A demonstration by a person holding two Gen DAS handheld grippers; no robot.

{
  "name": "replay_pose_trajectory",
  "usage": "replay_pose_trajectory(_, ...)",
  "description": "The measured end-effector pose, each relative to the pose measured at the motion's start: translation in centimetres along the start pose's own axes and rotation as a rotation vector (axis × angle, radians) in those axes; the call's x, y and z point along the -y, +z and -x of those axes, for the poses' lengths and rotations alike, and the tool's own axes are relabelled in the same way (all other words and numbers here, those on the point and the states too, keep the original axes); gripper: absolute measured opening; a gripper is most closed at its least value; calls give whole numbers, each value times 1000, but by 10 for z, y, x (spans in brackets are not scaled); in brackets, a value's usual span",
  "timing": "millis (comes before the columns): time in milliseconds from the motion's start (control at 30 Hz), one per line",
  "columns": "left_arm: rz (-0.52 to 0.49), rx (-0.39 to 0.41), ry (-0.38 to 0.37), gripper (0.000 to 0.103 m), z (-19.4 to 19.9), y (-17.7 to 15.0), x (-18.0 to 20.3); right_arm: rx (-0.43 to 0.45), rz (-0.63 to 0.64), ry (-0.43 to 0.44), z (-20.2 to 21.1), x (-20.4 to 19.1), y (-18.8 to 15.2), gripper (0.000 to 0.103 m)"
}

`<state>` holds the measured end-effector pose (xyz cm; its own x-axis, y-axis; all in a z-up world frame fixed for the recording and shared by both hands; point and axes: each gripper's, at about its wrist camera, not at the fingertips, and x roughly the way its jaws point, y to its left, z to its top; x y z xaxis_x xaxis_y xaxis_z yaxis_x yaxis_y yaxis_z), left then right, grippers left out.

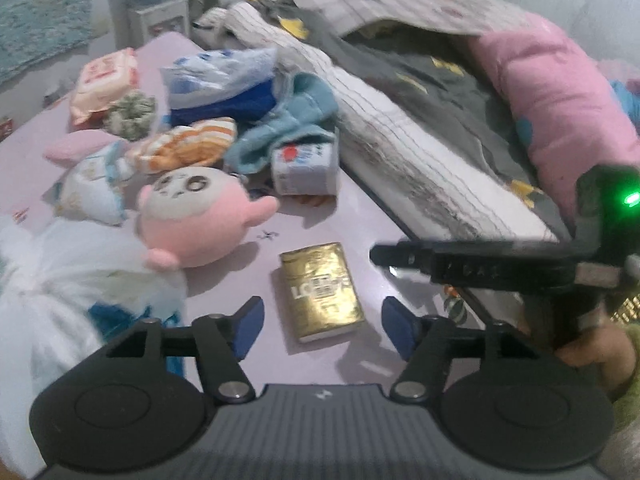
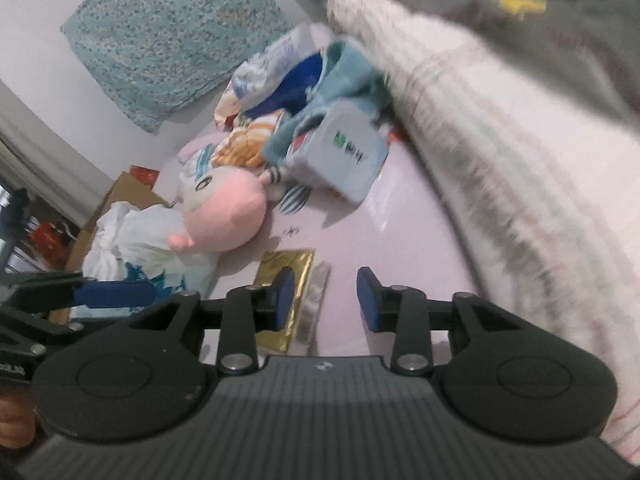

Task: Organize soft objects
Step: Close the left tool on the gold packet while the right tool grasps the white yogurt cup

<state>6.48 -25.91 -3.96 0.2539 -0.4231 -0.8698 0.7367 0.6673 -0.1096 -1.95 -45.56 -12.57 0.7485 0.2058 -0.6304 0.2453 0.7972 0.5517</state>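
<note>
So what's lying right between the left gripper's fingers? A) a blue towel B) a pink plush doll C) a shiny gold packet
C: the gold packet lies flat on the table between the open left gripper; nothing touches it.

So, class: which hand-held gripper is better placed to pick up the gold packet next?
Left. The left hand-held gripper is open with the gold packet centred between its fingers; the right hand-held gripper sits off to one side.

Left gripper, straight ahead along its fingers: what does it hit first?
Most likely the gold packet: it lies flat on the pink table, directly ahead between the open fingers of the left gripper. Depth is uncertain in the fisheye view.
</note>
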Motion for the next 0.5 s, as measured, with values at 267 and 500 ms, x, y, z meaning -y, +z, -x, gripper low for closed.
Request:
replay_pose_trajectory(267,9,-129,29,72,-64,20,4,136,125,6,22,1,34,77)
replay_pose_trajectory(500,73,-178,3,55,-85,18,-7,103,286,38,-7,-5,64,88)
